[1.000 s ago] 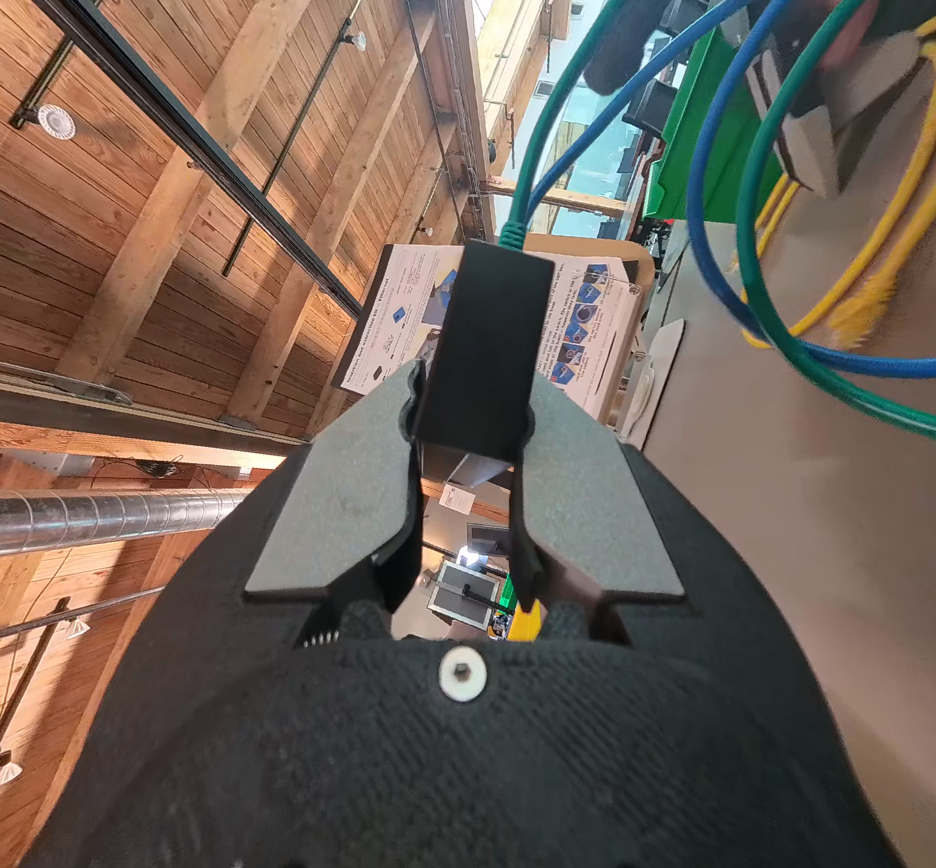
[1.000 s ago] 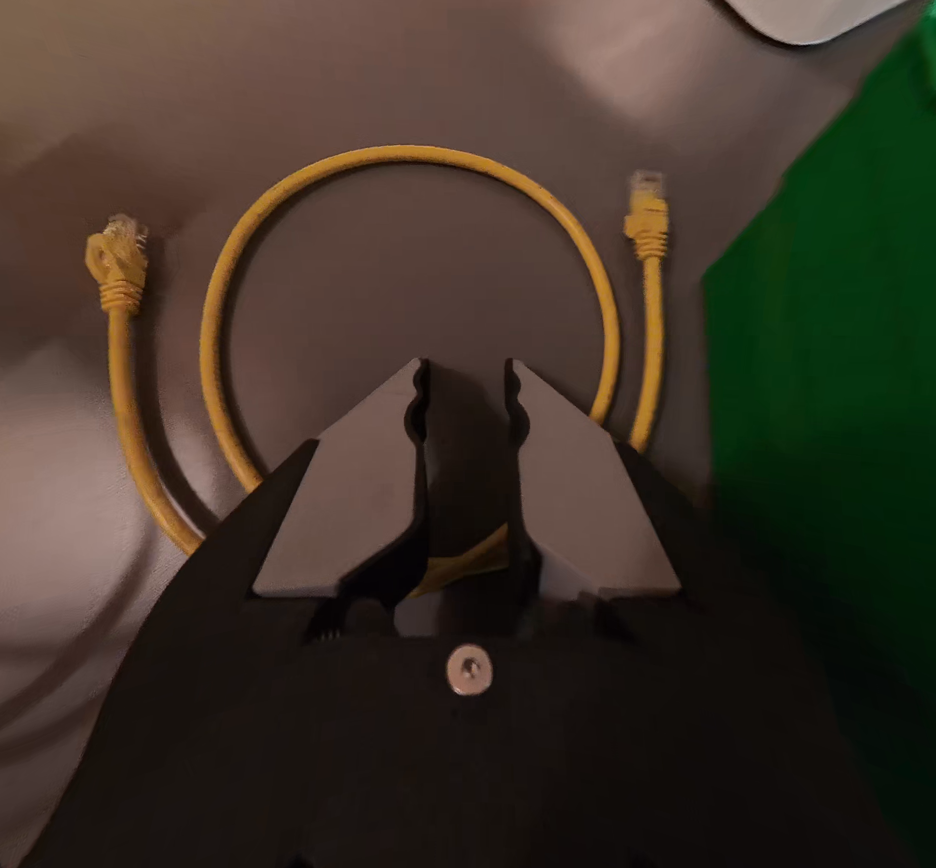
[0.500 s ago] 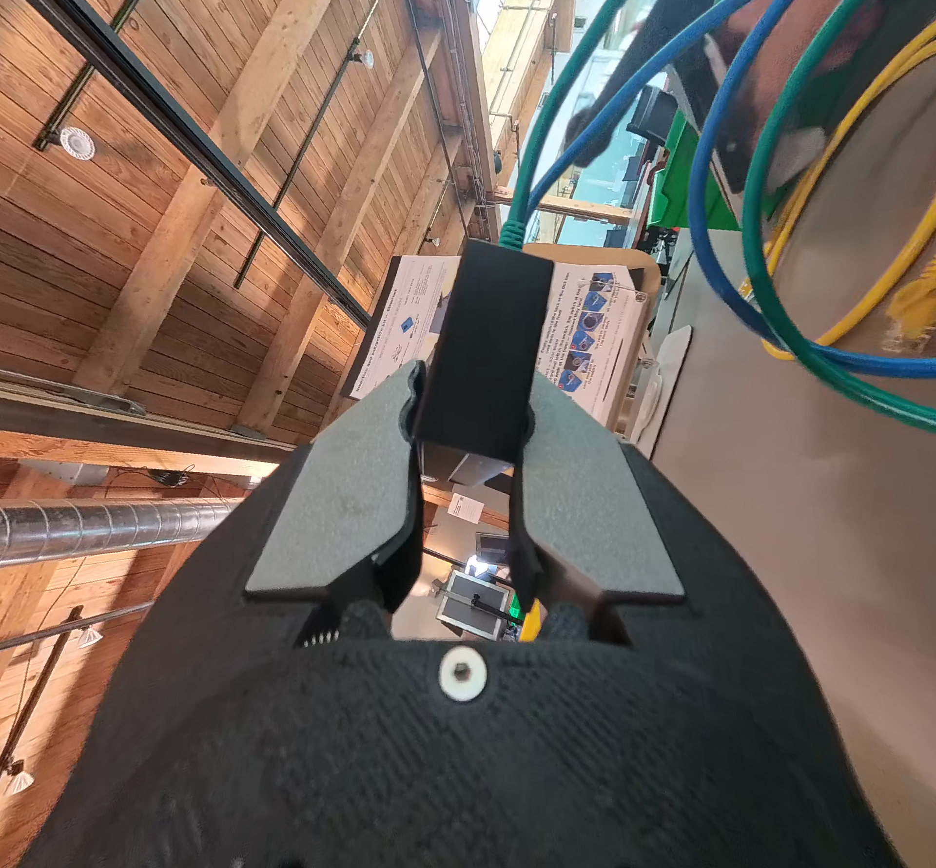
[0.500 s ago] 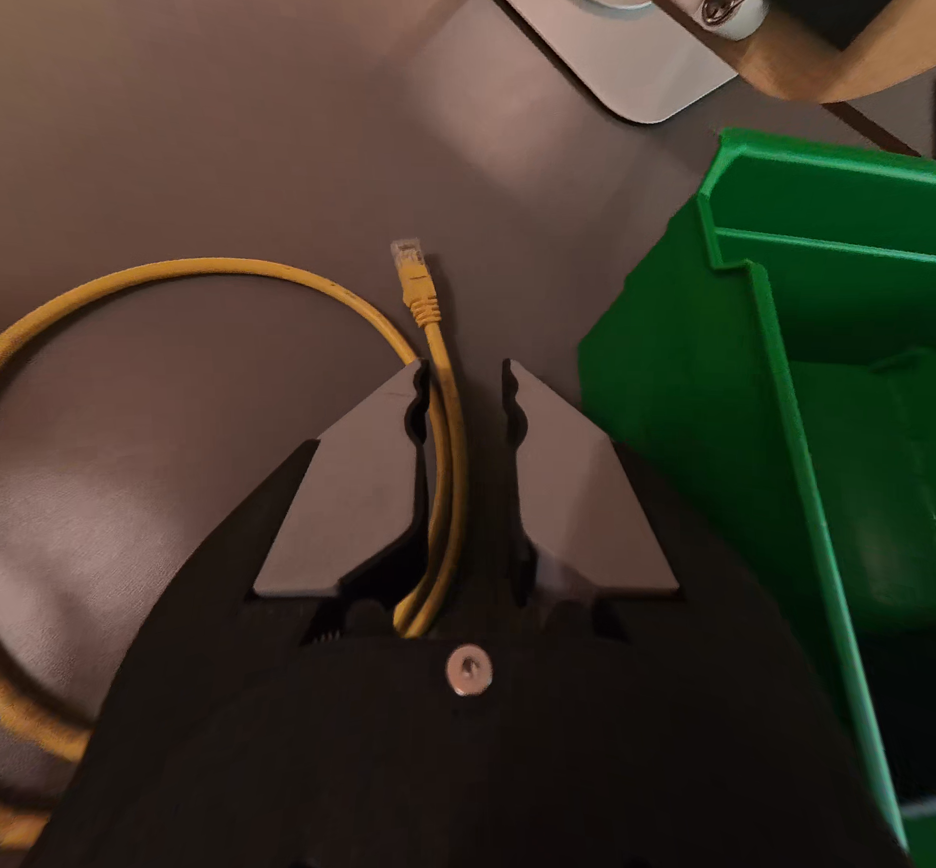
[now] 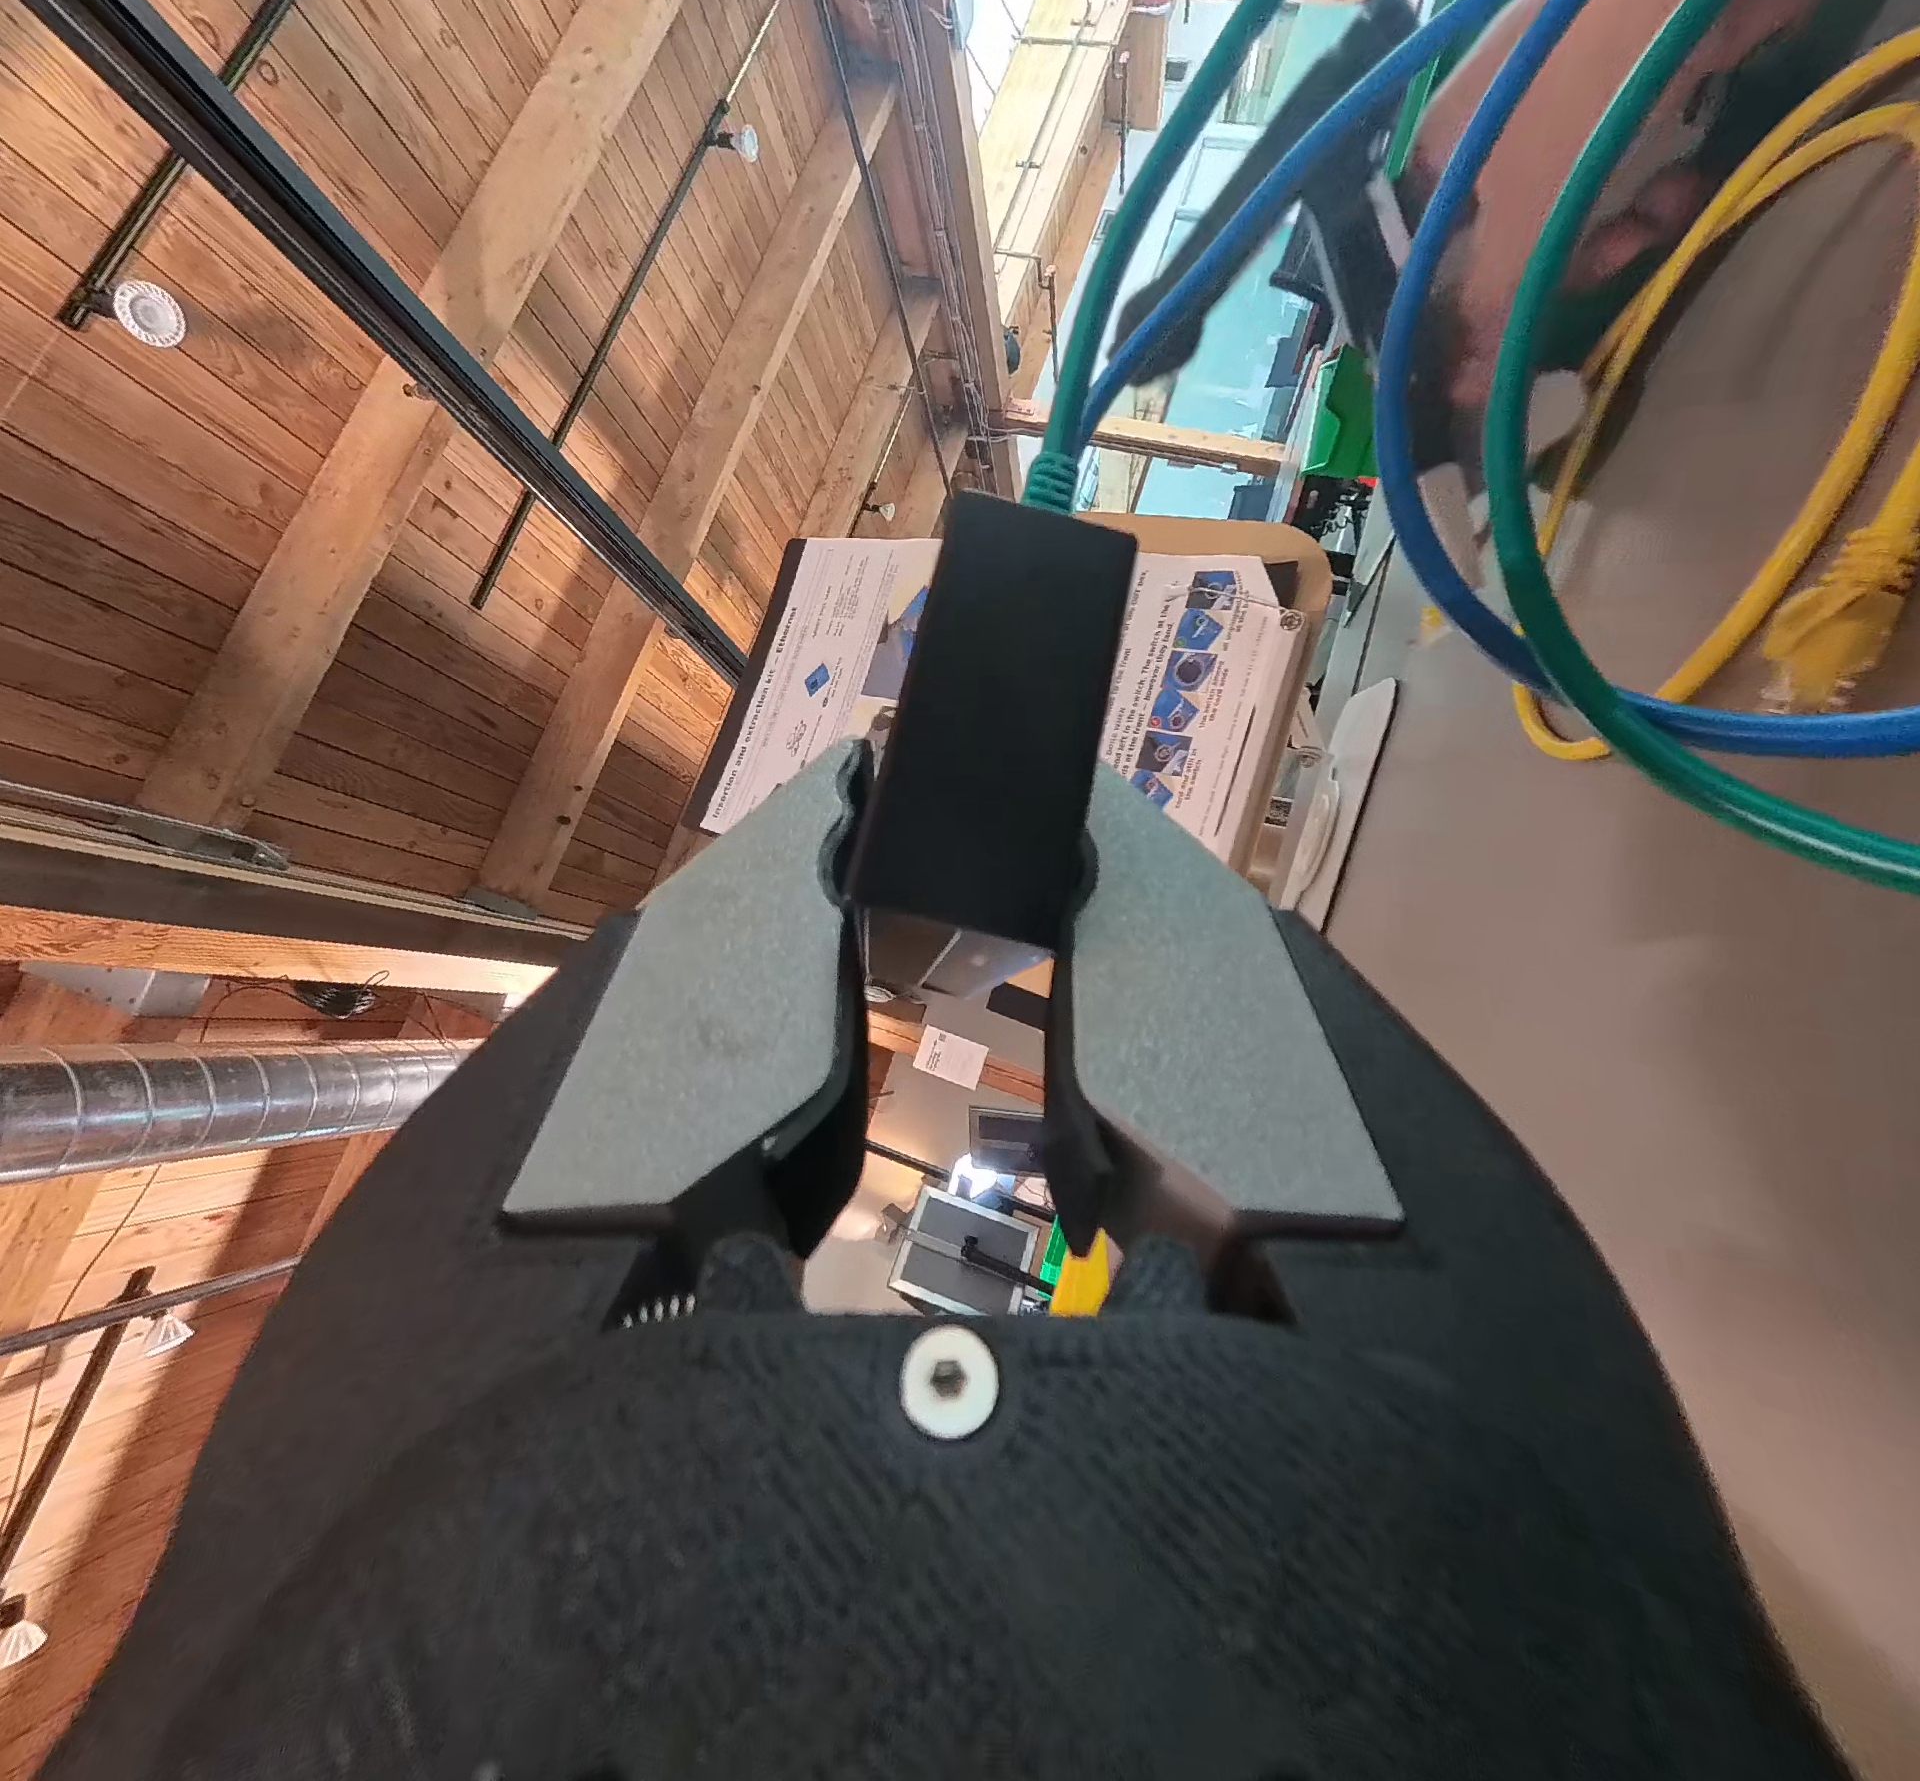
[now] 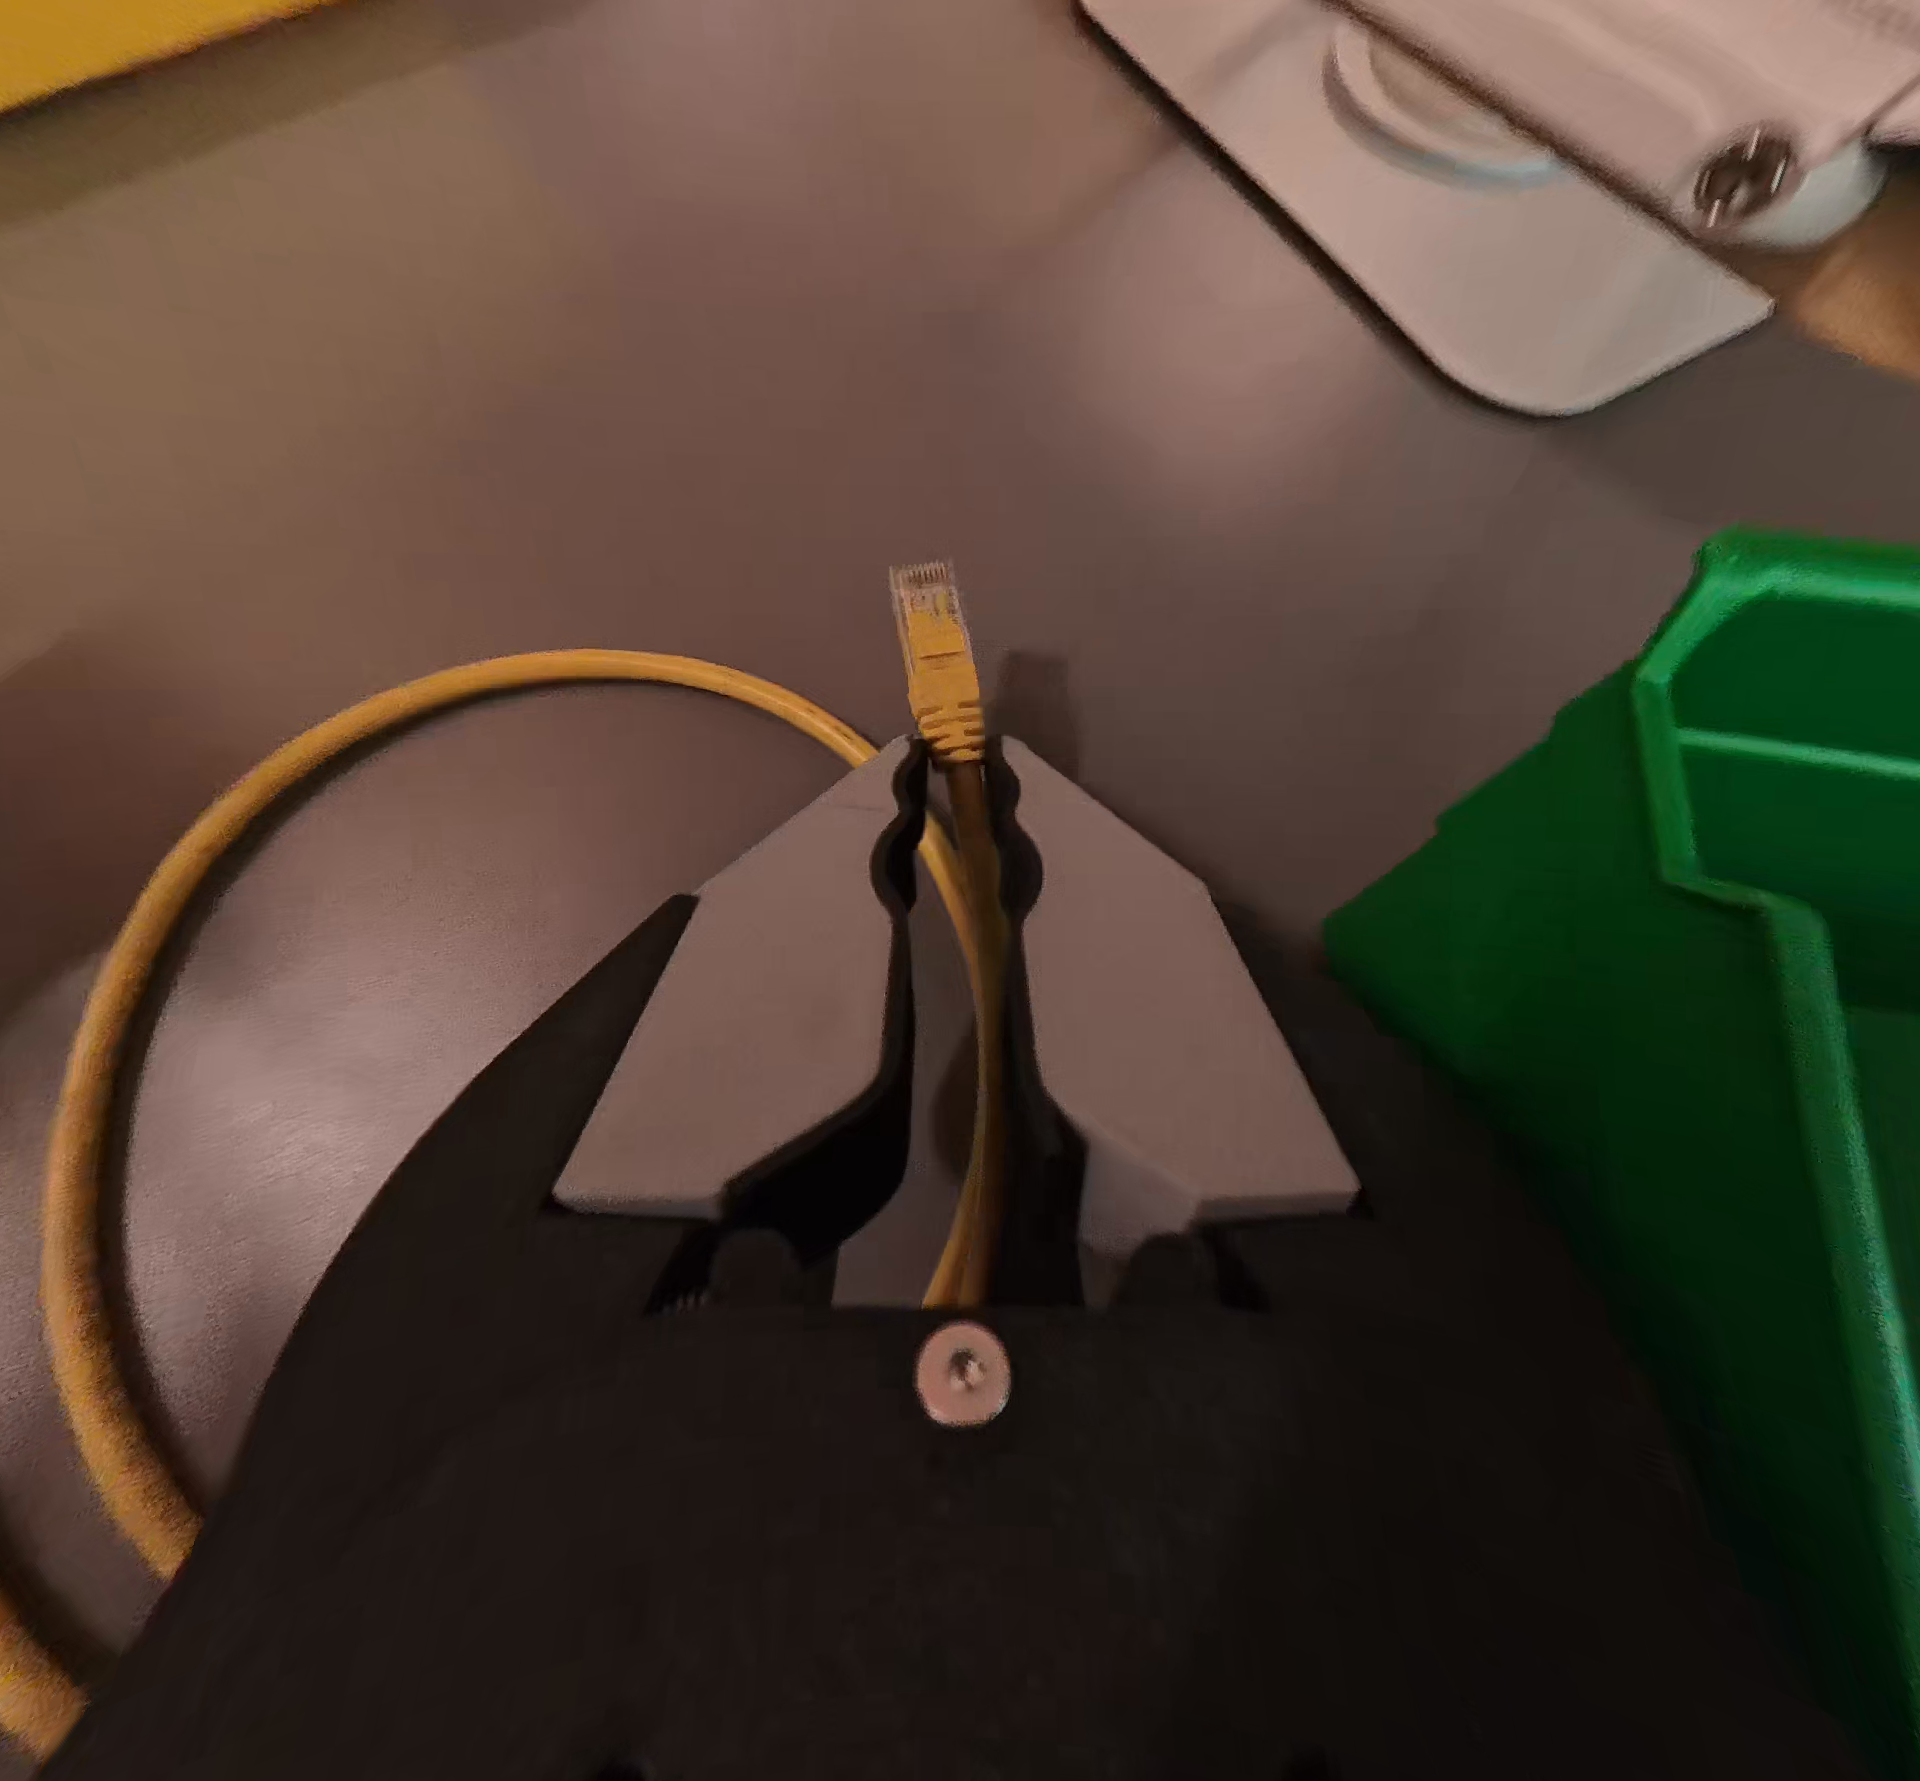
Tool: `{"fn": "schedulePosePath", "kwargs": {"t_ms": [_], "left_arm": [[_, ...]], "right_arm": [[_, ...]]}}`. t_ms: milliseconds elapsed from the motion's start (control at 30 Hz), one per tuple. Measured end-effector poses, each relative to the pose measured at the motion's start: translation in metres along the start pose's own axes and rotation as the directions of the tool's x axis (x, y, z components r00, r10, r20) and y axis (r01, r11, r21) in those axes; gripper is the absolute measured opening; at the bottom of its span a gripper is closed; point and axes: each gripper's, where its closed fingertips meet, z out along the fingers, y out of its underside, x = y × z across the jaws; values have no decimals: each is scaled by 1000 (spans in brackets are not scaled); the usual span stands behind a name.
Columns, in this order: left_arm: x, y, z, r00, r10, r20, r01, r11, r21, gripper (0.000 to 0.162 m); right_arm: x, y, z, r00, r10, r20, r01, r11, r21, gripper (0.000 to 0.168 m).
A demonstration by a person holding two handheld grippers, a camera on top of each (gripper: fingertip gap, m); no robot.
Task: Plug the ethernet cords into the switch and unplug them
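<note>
Gripping the yellow cord [image 6: 961, 910] just behind its plug [image 6: 935, 651], the right claw [image 6: 958, 765] has the connector projecting forward past its tips, clear end leading. The rest of that cord loops away to the left over the grey bench [image 6: 623, 381]; a green bin [image 6: 1683, 1056] stands close on the right.

Step in hand, as judged: carrying this plug to a free port on the switch [image 5: 997, 723]. To do it well, the plug wants to stay straight in line with the port, latch tab on the correct side, and be pressed home squarely; a hold this near the boot should limit bending. Which way the tab faces cannot be told from these views. Slack in the loop should be watched so it does not snag the bin.

Claw findings:
- Right claw: nearly closed, both inner faces pressing the yellow cord at the boot.
- Left claw [image 5: 966, 838]: part open, clamped on the black switch, which is held up off the bench and stands out beyond the tips.

A green cord [image 5: 1081, 349] is seated at the far end of the switch; a blue cord [image 5: 1403, 360] runs beside it, its plug hidden. The port face is not visible.
</note>
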Motion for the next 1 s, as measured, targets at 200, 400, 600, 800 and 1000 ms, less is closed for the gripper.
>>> {"fn": "schedulePosePath", "kwargs": {"t_ms": [200,400,600,800,1000], "left_arm": [[2,-7,0,1000,-7,9,7,1000,25,33],[6,-22,2,1000,23,14,-24,997,75,33],[7,-33,0,998,59,11,-60,993,99,33],[12,-38,-1,992,127,15,-128,985,114,33],[15,-42,1,980,194,44,-198,974,111,33]], "right_arm": [[-81,-59,-83,925,-374,70,357,916,181,7],[-169,-78,-130,738,-636,225,638,766,73,6],[-203,-66,-127,595,-737,319,792,606,-78,7],[-213,-60,-131,516,-738,435,850,505,-151,6],[-210,-53,-132,494,-704,511,869,407,-279,6]]}}
